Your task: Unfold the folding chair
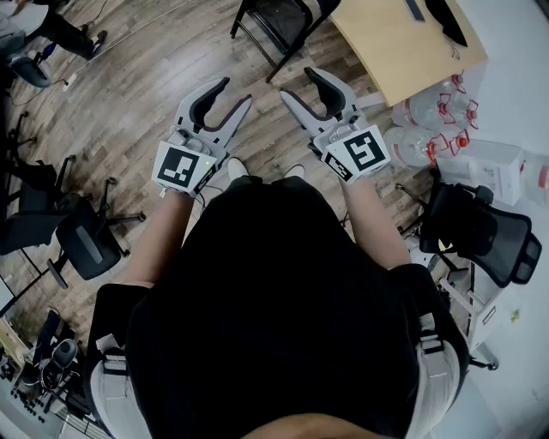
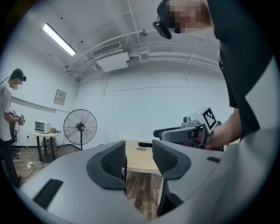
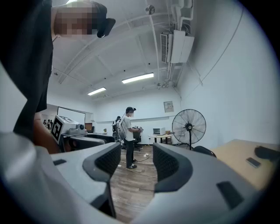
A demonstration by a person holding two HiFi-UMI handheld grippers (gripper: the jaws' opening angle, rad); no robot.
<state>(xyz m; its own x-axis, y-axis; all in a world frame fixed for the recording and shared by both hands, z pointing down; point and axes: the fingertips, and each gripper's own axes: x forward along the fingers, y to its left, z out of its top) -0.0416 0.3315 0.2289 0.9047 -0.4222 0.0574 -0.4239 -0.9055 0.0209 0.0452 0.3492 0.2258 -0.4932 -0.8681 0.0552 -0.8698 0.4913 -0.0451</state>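
Holding the left hand-held gripper (image 1: 238, 90) level at near left, jaws apart on nothing; far ahead, untouched on the wooden floor (image 1: 146, 77), the black folding chair (image 1: 279, 21). Then the right hand-held gripper (image 1: 296, 81), likewise spread and empty, and the wooden surface (image 1: 403, 43) just right of the chair. Probably stiff, fairly light metal tubing with pinching hinges: best taken by the backrest frame and the seat edge.
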